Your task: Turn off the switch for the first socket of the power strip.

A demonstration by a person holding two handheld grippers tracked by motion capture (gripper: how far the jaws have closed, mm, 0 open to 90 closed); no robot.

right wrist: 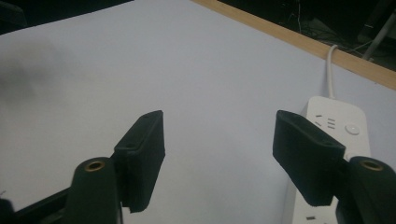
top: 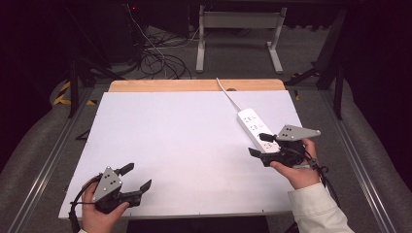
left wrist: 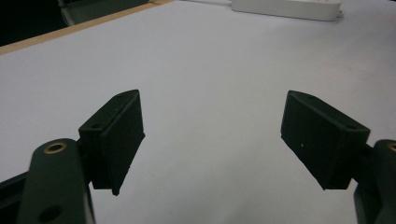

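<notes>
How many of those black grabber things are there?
2. The left gripper is at the table's near-left corner; the right gripper is by the white power strip on the right.

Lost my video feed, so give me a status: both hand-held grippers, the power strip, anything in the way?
Left hand-held gripper open, empty. Right hand-held gripper open beside white plastic power strip, not gripping. Strip flat on white tabletop; no obstruction.
</notes>
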